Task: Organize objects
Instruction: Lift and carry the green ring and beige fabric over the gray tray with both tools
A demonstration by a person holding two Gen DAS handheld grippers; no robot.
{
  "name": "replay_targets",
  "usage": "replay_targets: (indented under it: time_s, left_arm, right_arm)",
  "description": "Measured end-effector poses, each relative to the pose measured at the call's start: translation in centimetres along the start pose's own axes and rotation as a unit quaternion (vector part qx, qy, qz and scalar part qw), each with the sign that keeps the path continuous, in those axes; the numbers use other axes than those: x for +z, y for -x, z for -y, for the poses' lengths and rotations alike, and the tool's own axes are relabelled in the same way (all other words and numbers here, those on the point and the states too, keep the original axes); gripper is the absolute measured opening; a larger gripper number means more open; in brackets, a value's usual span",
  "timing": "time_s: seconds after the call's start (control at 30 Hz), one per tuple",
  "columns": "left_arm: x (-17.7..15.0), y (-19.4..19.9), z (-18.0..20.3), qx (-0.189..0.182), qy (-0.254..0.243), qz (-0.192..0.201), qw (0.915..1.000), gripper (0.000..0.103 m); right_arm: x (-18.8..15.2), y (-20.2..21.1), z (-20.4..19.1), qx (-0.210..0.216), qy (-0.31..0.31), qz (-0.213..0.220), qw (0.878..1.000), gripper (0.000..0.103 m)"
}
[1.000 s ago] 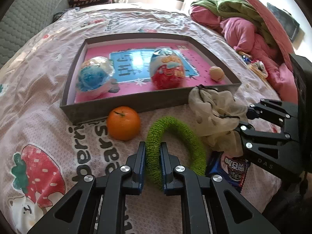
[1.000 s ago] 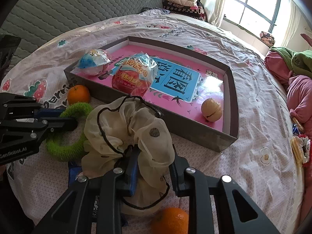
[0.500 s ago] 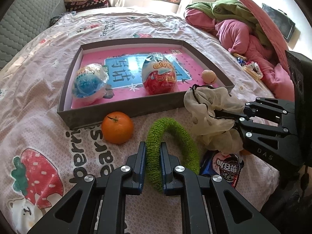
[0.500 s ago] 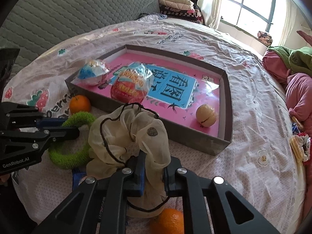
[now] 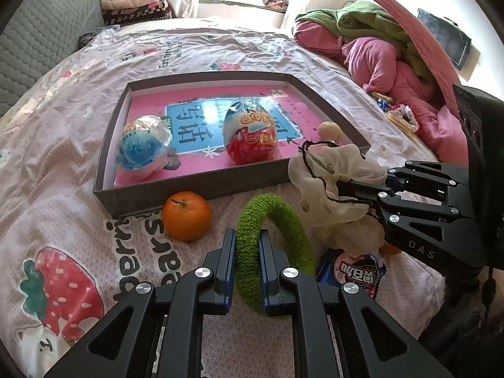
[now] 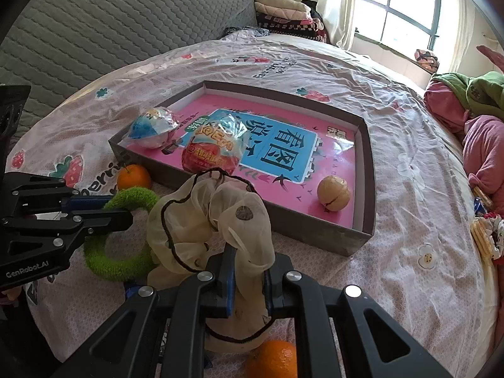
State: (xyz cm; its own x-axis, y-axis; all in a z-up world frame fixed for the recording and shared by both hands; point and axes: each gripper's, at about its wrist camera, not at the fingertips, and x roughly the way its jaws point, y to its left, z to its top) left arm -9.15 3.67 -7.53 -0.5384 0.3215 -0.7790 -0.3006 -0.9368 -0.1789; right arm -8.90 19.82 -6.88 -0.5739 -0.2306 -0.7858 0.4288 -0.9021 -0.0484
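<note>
My left gripper (image 5: 247, 252) is shut on a fuzzy green ring (image 5: 283, 220), seen from the side as the left gripper (image 6: 119, 209) pinching the green ring (image 6: 126, 264). The right gripper (image 6: 249, 271) is shut on a cream sheer scrunchie (image 6: 204, 220) with dark edging; the left wrist view shows that right gripper (image 5: 359, 193) gripping the scrunchie (image 5: 327, 176) just in front of the grey tray (image 5: 189, 189). Inside the tray (image 6: 302, 223) lie a blue wrapped egg (image 5: 143, 151), a red wrapped egg (image 5: 252, 141) and a small tan ball (image 6: 333, 193).
An orange (image 5: 186, 215) rests on the bedspread by the tray's near wall; a second orange (image 6: 272, 359) lies under the right gripper. A snack packet (image 5: 359, 275) sits below the scrunchie. Pink and green bedding (image 5: 393, 50) is heaped at the right, a grey headboard (image 6: 126, 15) at the back.
The right gripper's jaws closed on the cream scrunchie and lifted it slightly. The left gripper stayed clamped on the green ring, and both views tilted up a little.
</note>
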Motion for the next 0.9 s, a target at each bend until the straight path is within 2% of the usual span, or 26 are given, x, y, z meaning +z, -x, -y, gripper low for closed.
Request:
replay_targets:
  time_s: [0.33,0.9]
  left_arm:
    - [0.7,0.6,0.3,0.007,-0.010,0.015,0.9998,0.013]
    - [2.1,1.9,-0.6,0.015,0.007,0.042,0.9990,0.013]
  right_arm:
    - [0.7,0.9,0.7,0.003,-0.026,0.025,0.999,0.014]
    - [1.8,1.4,0.5,0.012,-0.038,0.046,0.998,0.014]
